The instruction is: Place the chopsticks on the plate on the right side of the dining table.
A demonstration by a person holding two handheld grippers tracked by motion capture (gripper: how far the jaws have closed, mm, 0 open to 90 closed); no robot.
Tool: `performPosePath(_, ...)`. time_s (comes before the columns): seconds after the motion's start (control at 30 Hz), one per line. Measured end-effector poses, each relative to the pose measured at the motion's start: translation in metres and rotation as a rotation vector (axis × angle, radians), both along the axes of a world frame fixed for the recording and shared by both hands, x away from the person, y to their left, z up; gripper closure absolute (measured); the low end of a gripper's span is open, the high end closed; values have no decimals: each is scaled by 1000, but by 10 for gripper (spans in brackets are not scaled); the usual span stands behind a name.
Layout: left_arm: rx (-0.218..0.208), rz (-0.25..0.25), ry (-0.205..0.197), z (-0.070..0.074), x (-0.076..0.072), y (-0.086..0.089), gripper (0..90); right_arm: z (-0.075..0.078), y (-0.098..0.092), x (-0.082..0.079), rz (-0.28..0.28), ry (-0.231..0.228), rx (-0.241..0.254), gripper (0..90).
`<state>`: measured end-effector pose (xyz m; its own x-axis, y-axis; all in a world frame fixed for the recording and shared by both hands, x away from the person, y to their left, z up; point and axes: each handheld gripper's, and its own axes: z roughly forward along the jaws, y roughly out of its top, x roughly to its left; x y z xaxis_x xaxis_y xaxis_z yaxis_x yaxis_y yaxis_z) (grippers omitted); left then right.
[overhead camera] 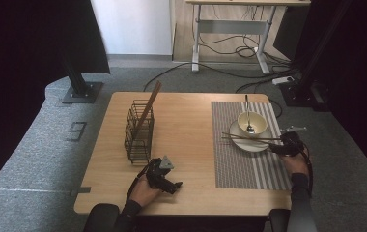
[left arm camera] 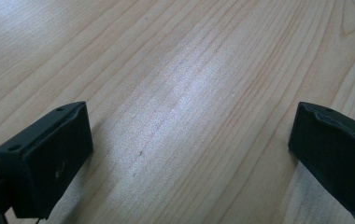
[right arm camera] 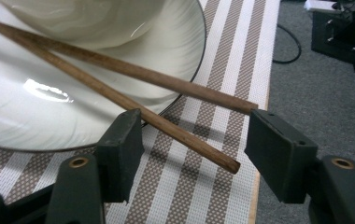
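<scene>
Standing apart, the jaws of the right tongs (right arm camera: 192, 140) bracket the near ends of a pair of wooden chopsticks (right arm camera: 119, 84). Neither pad presses on the wood; the nearer stick runs over the top of one jaw and ends free in the gap, while the other stick's tip stops just short of the opposite jaw. So: released, sticks between the jaws but not gripped.

The chopsticks lie side by side across the white saucer (right arm camera: 35, 116), their ends overhanging its rim above the striped placemat (right arm camera: 222, 56). In the high view the right tongs (overhead camera: 274, 147) sit at the saucer's right edge, and a bowl (overhead camera: 252, 123) with a spoon (overhead camera: 248, 113) stands on the saucer.

Handling judgement: sticks are light, stiff, thin and round, so likely to roll or scissor apart under pressure. Best hold is on the overhanging ends, both sticks squeezed together, clear of the glazed saucer, which looks slippery and breakable.

Left tongs (overhead camera: 164, 179) rest low over bare counter (left arm camera: 189, 70), jaws wide, nothing between them. A wire holder (overhead camera: 139, 130) with another stick stands farther back.
</scene>
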<state>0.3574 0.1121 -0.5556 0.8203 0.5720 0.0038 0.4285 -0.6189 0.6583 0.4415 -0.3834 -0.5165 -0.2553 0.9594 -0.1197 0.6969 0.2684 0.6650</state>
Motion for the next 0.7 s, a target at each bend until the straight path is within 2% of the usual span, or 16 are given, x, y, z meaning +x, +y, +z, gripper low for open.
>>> performPosePath(0.3, -3, 1, 0, 0, 0, 0, 0, -1, -1, 3, -25, -39, -7, 325)
performPosePath(0.47, -3, 1, 0, 0, 0, 0, 0, -2, -3, 4, -32, -42, -2, 323)
performPosePath(0.7, -3, 1, 0, 0, 0, 0, 0, 2, -2, 0, -21, -59, 18, 298)
